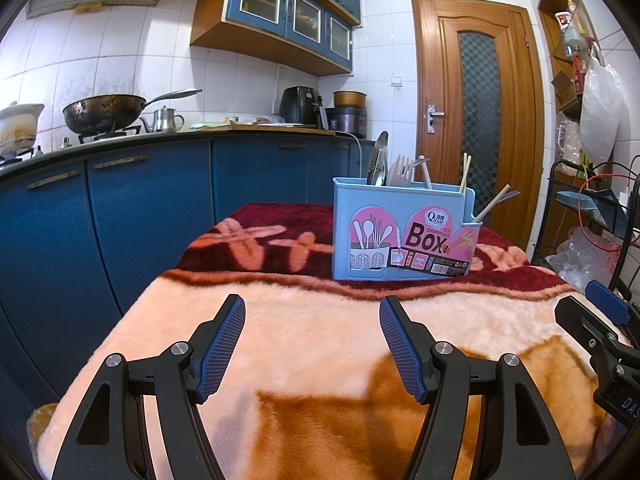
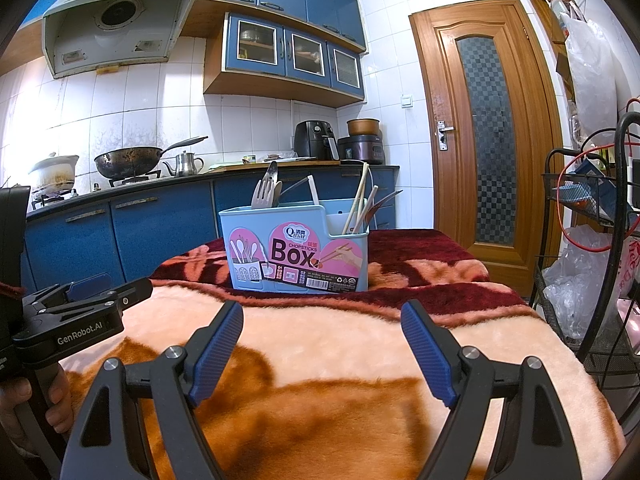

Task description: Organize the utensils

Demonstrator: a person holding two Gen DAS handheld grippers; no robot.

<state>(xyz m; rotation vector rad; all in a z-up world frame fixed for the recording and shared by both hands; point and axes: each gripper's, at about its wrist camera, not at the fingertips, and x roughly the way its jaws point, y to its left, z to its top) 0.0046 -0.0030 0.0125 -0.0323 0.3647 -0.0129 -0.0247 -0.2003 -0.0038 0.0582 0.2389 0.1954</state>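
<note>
Far left, on the counter, a wok (image 1: 105, 114) sits on the stove with a kettle (image 1: 166, 119) just to its right. Nearer, a blanket (image 1: 320, 344) covers the table.

The left gripper (image 1: 312, 344) hangs over the near part of the blanket, its jaws spread wide with nothing between them. The right gripper (image 2: 322, 354) is just beside it on the right, also over the near blanket, jaws likewise spread and empty.

The box (image 1: 404, 232) stands upright on the far, dark red band of the blanket, well apart from both grippers. Its taller left compartment holds a fork (image 2: 262, 194) and a spoon (image 1: 378, 160); the lower right compartment holds chopsticks (image 2: 358, 200) leaning to the right.

Far right is a door (image 1: 478, 120), and a wire rack (image 2: 580, 248) stands just beside the table.
</note>
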